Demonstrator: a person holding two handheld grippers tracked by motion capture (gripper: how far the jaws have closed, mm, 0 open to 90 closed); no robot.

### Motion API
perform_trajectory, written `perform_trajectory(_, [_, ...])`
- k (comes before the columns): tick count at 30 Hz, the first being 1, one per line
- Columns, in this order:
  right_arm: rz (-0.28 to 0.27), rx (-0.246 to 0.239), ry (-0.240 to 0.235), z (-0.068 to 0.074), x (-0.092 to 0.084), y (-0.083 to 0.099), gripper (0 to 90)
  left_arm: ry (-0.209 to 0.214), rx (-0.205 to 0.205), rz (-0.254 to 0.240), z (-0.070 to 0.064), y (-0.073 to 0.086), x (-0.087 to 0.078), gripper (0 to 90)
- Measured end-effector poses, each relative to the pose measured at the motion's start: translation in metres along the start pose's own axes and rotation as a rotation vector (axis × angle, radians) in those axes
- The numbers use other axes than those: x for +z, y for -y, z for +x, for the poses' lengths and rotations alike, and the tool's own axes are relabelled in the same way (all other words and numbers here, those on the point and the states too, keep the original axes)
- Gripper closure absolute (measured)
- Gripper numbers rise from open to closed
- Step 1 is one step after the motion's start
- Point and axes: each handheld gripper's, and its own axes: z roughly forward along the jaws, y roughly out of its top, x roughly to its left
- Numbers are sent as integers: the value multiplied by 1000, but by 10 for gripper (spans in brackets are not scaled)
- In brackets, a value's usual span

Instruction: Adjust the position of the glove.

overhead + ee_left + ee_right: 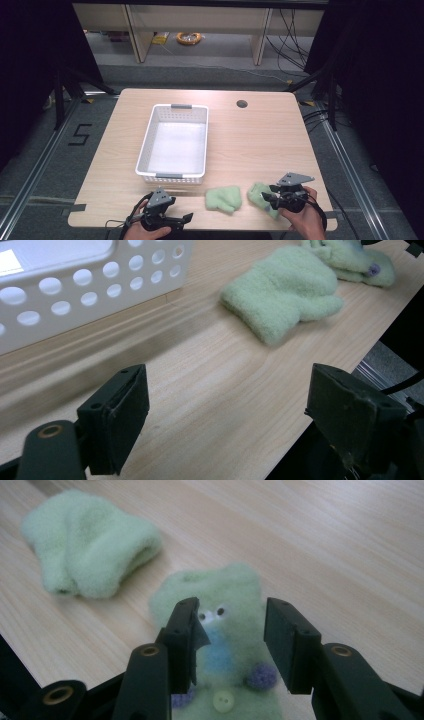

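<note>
Two pale green fleece pieces lie near the table's front edge. One is a folded green piece (223,198) (285,290) (90,542), lying free on the wood. The other is a green piece with toy eyes, a blue patch and purple knobs (257,192) (230,587) (350,260). My right gripper (267,197) (230,625) hangs right over this one, jaws apart on either side of the eyes, pads not pressing on it. My left gripper (187,218) (227,405) rests at the front left with its jaws wide open and nothing between them.
A white perforated basket (145,145) (70,271) stands empty left of the middle of the wooden table (260,140). A round cable hole (242,104) sits at the back right. The person's hands come in at the front edge.
</note>
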Motion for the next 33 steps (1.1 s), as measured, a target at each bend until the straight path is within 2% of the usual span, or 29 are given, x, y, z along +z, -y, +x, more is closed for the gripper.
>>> perform_trajectory(1, [0,20,-3,0,1,1,573,-11,1,-3,-1,0,0,165])
perform_trajectory(2, [-15,10,-3,-1,4,3,572,-7,4,-2,0,0,0,165])
perform_trajectory(3, [11,16,-11,-1,4,3,570,-4,3,-3,0,0,0,165])
perform_trajectory(5, [28,8,-11,-2,8,4,565,-4,3,-4,0,0,0,165])
perform_trajectory(6, [5,15,-9,-1,13,6,563,-2,-7,-6,-1,0,0,165])
perform_trajectory(9, [23,30,-17,-1,16,8,568,-7,3,-3,0,0,0,165])
perform_trajectory(10, [26,9,-12,-1,19,8,628,-13,6,-3,-1,0,0,165])
perform_trajectory(12, [38,23,-28,0,19,8,721,-8,16,10,0,0,0,165])
perform_trajectory(13, [38,23,-28,0,19,8,721,-8,16,10,0,0,0,165])
perform_trajectory(14, [48,-5,-32,-4,18,7,807,-11,16,9,0,0,0,165])
perform_trajectory(15, [35,-24,-41,-5,19,7,830,-12,17,9,0,0,-1,165])
perform_trajectory(17, [20,-19,-44,-5,19,8,845,-13,8,1,-1,0,0,165])
perform_trajectory(18, [19,6,-54,-3,16,8,855,-8,8,0,-1,0,0,165])
perform_trajectory(19, [11,-8,-55,-4,14,8,857,-8,8,0,-1,0,0,165])
perform_trajectory(20, [-9,15,-67,-3,10,7,859,-9,17,10,0,0,0,166])
perform_trajectory(21, [-65,14,-78,-4,9,6,860,-9,17,10,0,0,0,165])
perform_trajectory(22, [-57,45,-89,-2,2,4,860,-5,5,1,-1,0,1,165])
perform_trajectory(23, [-78,60,-84,-1,-3,2,860,3,-2,1,-1,0,2,165])
perform_trajectory(24, [-102,48,-89,-1,-7,-1,860,8,-11,2,-2,0,2,165])
perform_trajectory(25, [-102,48,-89,-1,-7,-1,860,8,-11,2,-2,0,2,166])
perform_trajectory(26, [-140,90,-109,6,-13,-5,860,4,-2,-9,-4,-1,3,166])
perform_trajectory(27, [-146,106,-113,9,-17,-7,860,8,11,5,-5,-1,2,166])
perform_trajectory(28, [-177,107,-120,10,-18,-10,859,16,-2,-21,-8,-2,4,166])
perform_trajectory(29, [-201,105,-123,12,-18,-12,859,16,-2,-21,-8,-2,4,166])
perform_trajectory(30, [-206,130,-132,15,-19,-14,858,34,16,-22,-15,-5,4,166])
perform_trajectory(31, [-217,135,-138,17,-18,-16,858,39,33,-29,-19,-6,5,167])
perform_trajectory(33, [-221,140,-143,21,-15,-22,858,42,34,-44,-23,-8,6,169])
